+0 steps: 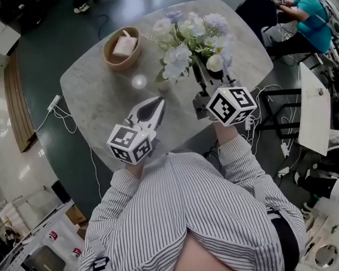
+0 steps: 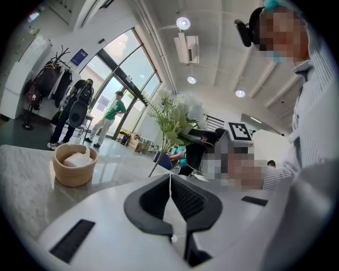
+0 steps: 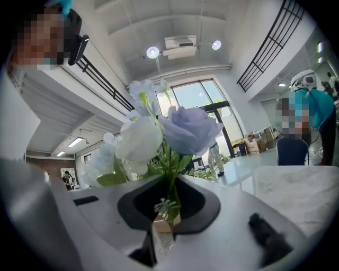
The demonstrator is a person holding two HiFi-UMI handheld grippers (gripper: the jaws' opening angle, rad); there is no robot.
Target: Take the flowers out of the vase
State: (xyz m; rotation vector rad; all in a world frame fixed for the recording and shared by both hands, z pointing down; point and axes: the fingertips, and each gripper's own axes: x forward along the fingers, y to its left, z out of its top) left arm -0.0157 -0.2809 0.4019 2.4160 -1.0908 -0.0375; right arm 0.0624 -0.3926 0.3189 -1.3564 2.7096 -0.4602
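Observation:
A bunch of white and pale blue flowers [image 1: 188, 40] hangs over the far side of the grey marble table [image 1: 96, 101]. My right gripper [image 1: 202, 75] is shut on its green stems, which pass between the jaws in the right gripper view [image 3: 170, 198] with the blooms [image 3: 169, 132] just above. In the left gripper view a thin stem slants down from the bunch [image 2: 177, 114]. My left gripper [image 1: 159, 102] hovers near the table's middle, left of the flowers, its jaws [image 2: 170, 177] shut with nothing between them. I cannot make out the vase.
A wooden bowl [image 1: 122, 47] with a white lump in it stands at the table's far left, also in the left gripper view [image 2: 75, 164]. A seated person in teal [image 1: 307, 16] and a white desk [image 1: 316, 110] are on the right. Cables lie on the floor.

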